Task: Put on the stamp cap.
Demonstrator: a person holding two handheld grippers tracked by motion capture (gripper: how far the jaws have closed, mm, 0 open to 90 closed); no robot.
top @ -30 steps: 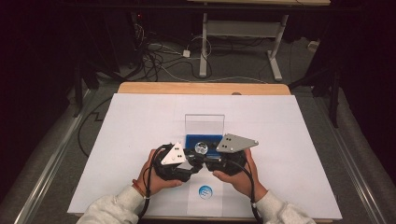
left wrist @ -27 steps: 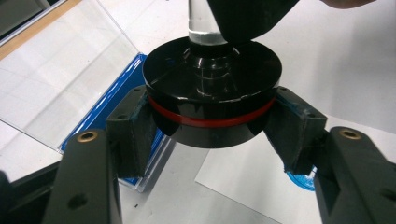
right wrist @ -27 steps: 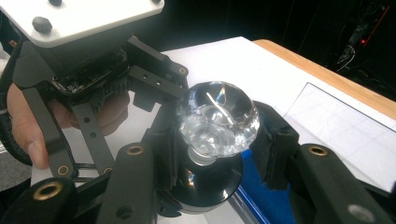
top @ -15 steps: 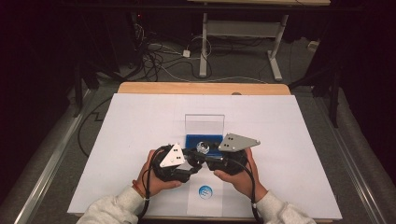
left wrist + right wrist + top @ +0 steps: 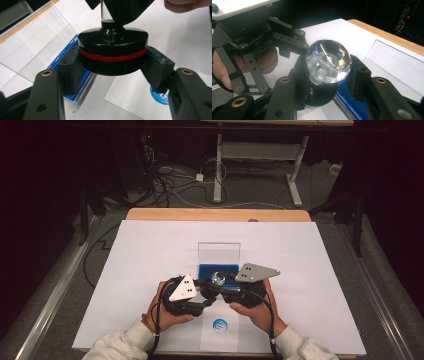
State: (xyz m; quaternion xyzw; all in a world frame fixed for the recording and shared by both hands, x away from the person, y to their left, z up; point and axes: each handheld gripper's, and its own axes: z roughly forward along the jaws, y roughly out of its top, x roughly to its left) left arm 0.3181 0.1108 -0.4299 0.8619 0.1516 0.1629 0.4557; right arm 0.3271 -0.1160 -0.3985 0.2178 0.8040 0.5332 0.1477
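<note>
Black, with a red band, the round base (image 5: 113,56) sits clamped in the left claw (image 5: 113,67). The right claw (image 5: 328,75) grips the crystal ball (image 5: 328,64) above it, over the white surface (image 5: 150,250), near the blue tray (image 5: 210,270).

I see a faceted clear crystal ball (image 5: 328,61) seated on its round black base (image 5: 113,51) with a red band, raised over the table's near middle, just before the blue case (image 5: 218,269)

No text can be read; the round blue mark (image 5: 219,325) on the white sheet (image 5: 150,270) is too blurred.
</note>
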